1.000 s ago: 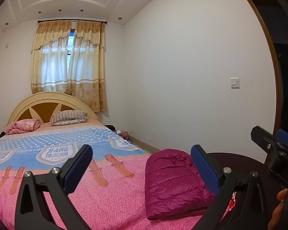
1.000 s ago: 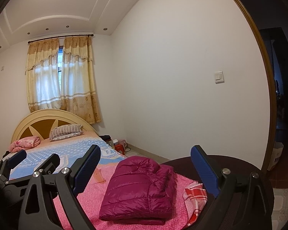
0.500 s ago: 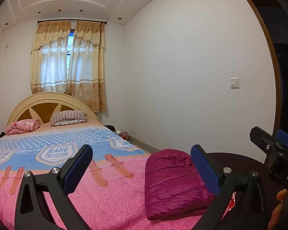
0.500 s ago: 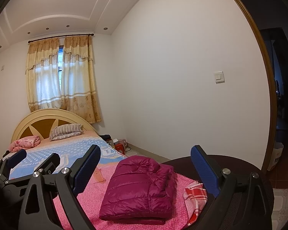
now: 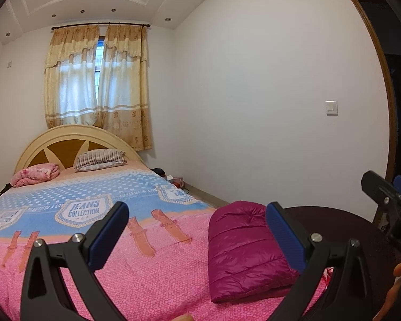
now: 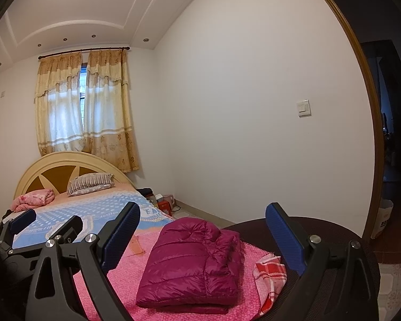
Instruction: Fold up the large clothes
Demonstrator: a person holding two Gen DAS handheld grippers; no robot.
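— Holding both tools level above the foot of the bed, we have the left gripper (image 5: 197, 230) and the right gripper (image 6: 203, 230) with jaws spread wide, grasping nothing. Agreed?

— Agreed. Each pair of blue pads stands well apart with only air between, and neither touches cloth.

— So where does the magenta puffer jacket (image 6: 192, 264) lie from us?

— Just ahead and below, on the pink bedspread (image 5: 147, 275) at the bed's near right corner. In the right wrist view it sits almost centred between the jaws. In the left wrist view it lies off to the right, partly behind the right-hand pad. We judge the right gripper the nearer.

— And its long axis?

— It runs away from us, toward the headboard, with the thick rolled end at the far side. It already looks like a compact bundle, so we judge the folding nearly or wholly done. Any further fold would likely start from the near hem.

— Anything beside it?

— A red-and-white checked cloth (image 6: 270, 272) lies just to its right, at the bed's edge; whether they touch we cannot tell.

— Farther off?

— The blue stretch of blanket (image 5: 74, 192), then a striped pillow (image 5: 99, 159) and a bundled pink blanket (image 5: 36, 174) against the headboard (image 5: 66, 139), and curtains (image 5: 97, 85) over the window.
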